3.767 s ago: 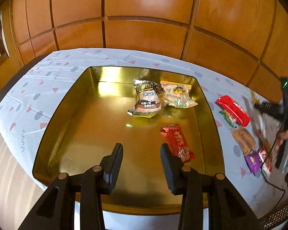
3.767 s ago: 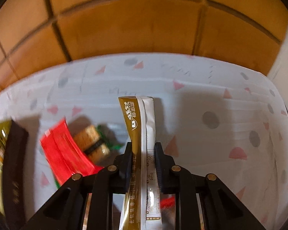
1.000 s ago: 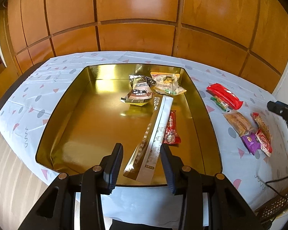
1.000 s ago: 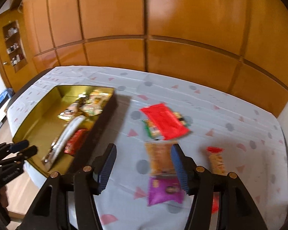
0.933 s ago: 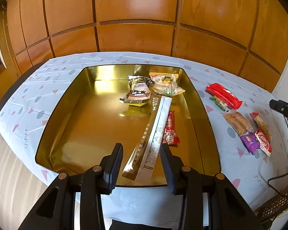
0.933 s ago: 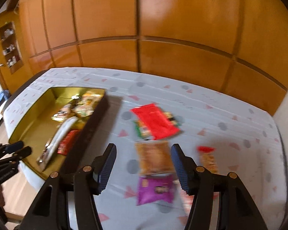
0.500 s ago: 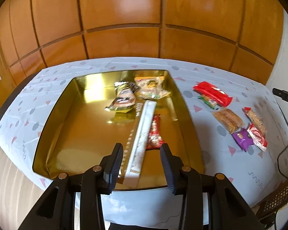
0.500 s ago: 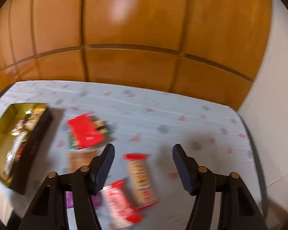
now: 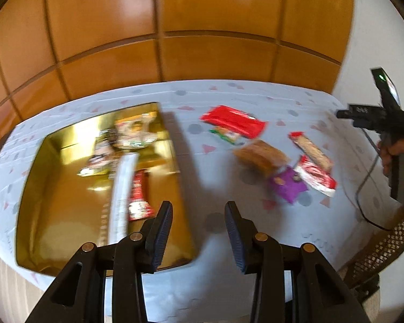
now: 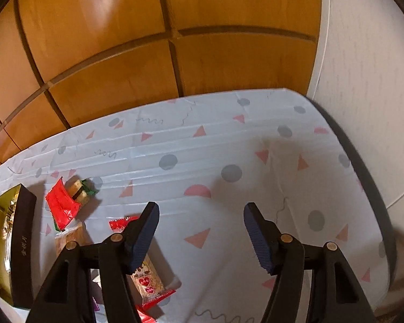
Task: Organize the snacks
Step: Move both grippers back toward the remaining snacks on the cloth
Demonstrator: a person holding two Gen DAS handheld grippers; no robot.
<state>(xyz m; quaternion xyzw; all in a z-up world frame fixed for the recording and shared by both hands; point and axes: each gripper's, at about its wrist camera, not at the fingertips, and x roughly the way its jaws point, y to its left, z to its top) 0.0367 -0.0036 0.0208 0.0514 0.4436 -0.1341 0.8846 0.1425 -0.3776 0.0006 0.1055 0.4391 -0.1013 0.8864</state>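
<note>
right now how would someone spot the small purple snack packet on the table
Start at the gold metal tray on the patterned tablecloth, then look right to the loose snacks. The small purple snack packet lies nearest the front edge, the only purple one among red and tan wrappers.

A table covered by a pale cloth (image 9: 191,290) printed with grey dots and pink triangles stands against a wood-panelled wall. On its left part sits a shallow gold tray (image 9: 185,231). To the right of the tray, loose snacks lie on the cloth: a red packet (image 9: 233,121) partly over a green-edged one (image 9: 226,136), a tan biscuit pack (image 9: 261,156), a purple packet (image 9: 286,184), and two red-ended bars (image 9: 311,149) beside it.
</note>
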